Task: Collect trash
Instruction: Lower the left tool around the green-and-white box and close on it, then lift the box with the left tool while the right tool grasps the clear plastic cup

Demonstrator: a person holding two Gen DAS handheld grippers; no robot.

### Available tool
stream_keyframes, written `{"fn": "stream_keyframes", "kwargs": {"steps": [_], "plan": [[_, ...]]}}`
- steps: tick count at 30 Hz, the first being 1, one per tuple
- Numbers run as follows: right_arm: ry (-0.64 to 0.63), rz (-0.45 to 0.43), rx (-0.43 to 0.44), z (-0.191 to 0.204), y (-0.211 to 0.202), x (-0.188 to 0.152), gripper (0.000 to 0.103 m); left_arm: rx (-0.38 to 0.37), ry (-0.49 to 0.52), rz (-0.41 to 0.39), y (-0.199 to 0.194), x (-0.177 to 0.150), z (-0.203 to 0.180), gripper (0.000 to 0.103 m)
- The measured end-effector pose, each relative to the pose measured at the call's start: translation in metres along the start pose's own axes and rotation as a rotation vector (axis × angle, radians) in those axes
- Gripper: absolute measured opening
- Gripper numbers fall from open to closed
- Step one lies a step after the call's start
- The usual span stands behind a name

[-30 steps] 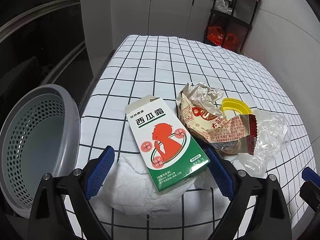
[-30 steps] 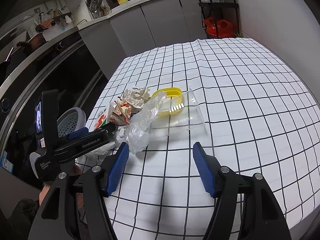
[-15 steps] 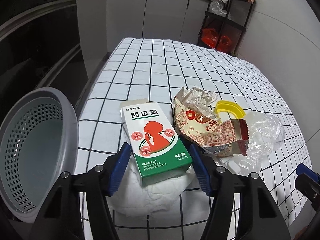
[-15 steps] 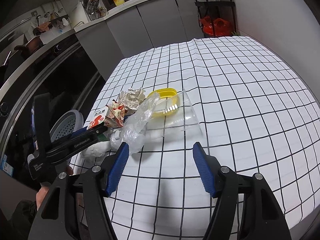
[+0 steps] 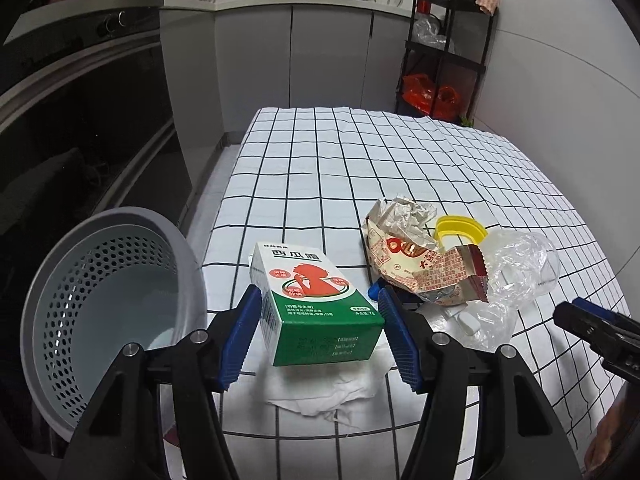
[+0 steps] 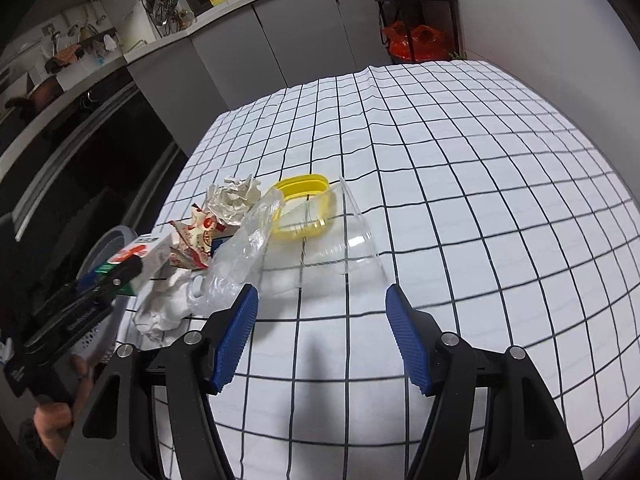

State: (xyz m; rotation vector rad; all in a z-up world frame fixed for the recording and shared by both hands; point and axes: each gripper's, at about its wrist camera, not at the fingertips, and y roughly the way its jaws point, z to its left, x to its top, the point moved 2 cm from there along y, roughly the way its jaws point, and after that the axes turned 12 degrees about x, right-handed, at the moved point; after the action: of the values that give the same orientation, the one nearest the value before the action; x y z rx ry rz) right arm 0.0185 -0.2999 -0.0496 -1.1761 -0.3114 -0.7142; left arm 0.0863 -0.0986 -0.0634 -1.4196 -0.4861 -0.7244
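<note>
Two views: we are looking along both grippers at one cluttered corner of a table.
Table: we are seeing a white cloth with a black grid lying over it, with the trash crowding its near left corner.
Basket: a grey perforated bin is tilting its mouth toward us, just off the table's left edge.
Left gripper: its blue pads are pressing on both sides of the green and white box, which we are holding clear of the cloth, its shadow falling on the tissue below; the jaws have just been closing in on it.
Right gripper: its jaws are standing apart over bare cloth with nothing between them, just beside the clear plastic.
Clear cup: it is lying on its side, touching the yellow lid.
Plastic bag: crumpled clear film is resting against the red wrapper and reaching toward the right gripper.
Box: green and white with a red figure printed on top, it is sitting tilted between the left pads.
Tissue: a white crumpled sheet is lying right under the box.
Wrapper: red and white printed foil is lying torn open, beside the box.
Paper ball: it is sitting just behind the wrapper.
Yellow lid: it is lying flat behind the bag.
</note>
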Motion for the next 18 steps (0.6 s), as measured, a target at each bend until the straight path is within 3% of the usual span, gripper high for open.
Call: {"fn": "stream_keyframes", "kwargs": {"steps": [5,18], "plan": [[-0.021,-0.004,-0.005,-0.006,0.010,0.016,0.064,-0.006,0.004,-0.004,-0.005,-0.001,0.002,0.059],[-0.081,0.055,0.119,-0.021,0.037,0.038,0.064,-0.004,0.014,-0.016,-0.011,-0.002,0.002,0.059]]}}
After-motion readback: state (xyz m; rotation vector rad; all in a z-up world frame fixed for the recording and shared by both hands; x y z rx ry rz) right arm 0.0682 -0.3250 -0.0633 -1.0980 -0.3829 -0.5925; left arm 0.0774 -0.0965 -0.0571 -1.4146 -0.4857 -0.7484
